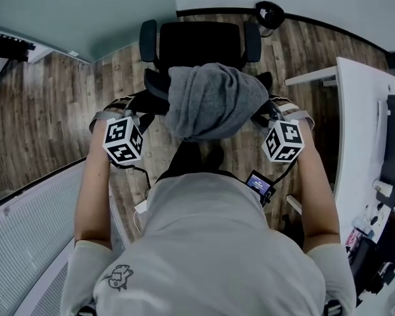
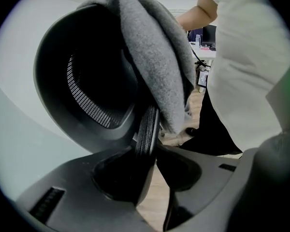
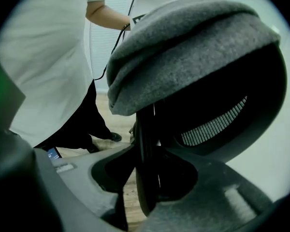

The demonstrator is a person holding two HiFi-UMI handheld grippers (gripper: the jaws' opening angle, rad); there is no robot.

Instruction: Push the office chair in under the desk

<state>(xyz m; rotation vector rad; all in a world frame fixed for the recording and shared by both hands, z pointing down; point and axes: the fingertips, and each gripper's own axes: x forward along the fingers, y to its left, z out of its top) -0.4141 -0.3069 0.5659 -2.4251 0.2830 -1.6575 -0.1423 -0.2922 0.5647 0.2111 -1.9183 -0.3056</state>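
While office chair rim (image 2: 146,129) runs between them | left fingers (image 2: 63,195) pinch it | right fingers (image 3: 217,192) too

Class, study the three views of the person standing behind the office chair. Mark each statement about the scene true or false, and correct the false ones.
1. A grey cloth hangs over the backrest of the office chair. True.
2. The office chair is tucked under the white desk. False: it stands apart from the desk, which is at the head view's right.
3. The backrest's edge stands between the fingers of the left gripper and of the right gripper. True.
4. The floor is carpeted. False: it is wood planking.
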